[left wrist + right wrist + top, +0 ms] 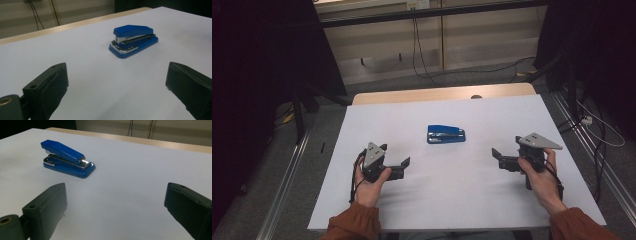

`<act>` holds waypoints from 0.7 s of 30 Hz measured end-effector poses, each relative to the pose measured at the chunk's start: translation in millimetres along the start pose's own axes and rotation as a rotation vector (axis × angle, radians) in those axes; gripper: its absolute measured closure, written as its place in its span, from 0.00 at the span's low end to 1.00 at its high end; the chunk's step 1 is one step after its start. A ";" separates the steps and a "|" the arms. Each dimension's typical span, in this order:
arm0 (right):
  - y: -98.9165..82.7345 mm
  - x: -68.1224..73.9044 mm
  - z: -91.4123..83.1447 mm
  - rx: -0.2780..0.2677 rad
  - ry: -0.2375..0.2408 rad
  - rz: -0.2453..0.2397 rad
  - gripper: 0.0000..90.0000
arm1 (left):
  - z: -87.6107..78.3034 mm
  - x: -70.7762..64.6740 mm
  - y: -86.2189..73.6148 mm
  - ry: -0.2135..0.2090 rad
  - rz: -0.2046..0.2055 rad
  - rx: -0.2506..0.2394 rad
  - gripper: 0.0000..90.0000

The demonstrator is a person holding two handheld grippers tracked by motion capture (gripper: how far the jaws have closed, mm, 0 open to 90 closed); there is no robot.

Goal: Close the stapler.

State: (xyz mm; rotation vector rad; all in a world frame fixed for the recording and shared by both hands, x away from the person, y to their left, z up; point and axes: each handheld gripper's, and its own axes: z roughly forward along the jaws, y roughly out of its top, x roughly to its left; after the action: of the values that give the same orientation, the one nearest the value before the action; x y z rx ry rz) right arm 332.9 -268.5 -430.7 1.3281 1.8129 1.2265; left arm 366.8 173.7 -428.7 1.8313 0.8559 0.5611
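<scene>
Blue stapler (446, 134) lying alone near the middle of a white table top (447, 200), between two hand-held grippers.

The white sheet covers a wooden table whose bare far edge (442, 93) shows; beyond it are grey floor, pale wall panels and hanging cables (417, 45). In the high view, the left gripper (404, 164) and right gripper (496, 155) sit well apart from the stapler, jaws spread with nothing between them. The gripper views add the stapler's chrome metal strip (132, 40) and its hinged end (85, 165).
</scene>
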 end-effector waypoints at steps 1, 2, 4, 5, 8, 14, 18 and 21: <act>-1.2 -0.6 -3.7 -0.005 -0.004 0.000 0.05 | -2.2 -0.6 -1.0 0.004 -0.001 -0.002 0.05; -2.4 -1.2 -7.5 -0.009 -0.006 0.000 0.05 | -4.4 -0.7 -1.7 0.007 0.004 -0.003 0.05; -5.3 -1.7 -15.1 -0.012 -0.017 0.001 0.05 | -8.2 -2.0 -3.0 0.010 -0.004 -0.011 0.05; -7.6 -2.2 -19.6 -0.016 -0.022 0.008 0.05 | -9.5 -2.1 -3.3 0.007 -0.004 -0.009 0.05; -14.1 -1.9 -27.2 -0.018 -0.045 0.003 0.05 | -14.8 -4.0 -4.5 0.017 -0.010 -0.016 0.05; -23.5 2.5 -41.7 -0.016 -0.064 0.002 0.05 | -24.6 -7.2 -10.0 0.028 -0.025 -0.002 0.05; -26.3 3.5 -50.3 -0.024 -0.073 0.003 0.05 | -34.2 -9.0 -11.7 0.039 -0.014 -0.015 0.05; -28.8 4.3 -55.5 -0.031 -0.068 0.007 0.05 | -41.3 -9.6 -13.6 0.046 -0.021 -0.021 0.05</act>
State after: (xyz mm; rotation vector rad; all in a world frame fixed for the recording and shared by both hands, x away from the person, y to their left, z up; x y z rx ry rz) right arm 272.7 -285.7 -433.5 1.3440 1.7369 1.1935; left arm 327.4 194.1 -424.8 1.7946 0.8959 0.5990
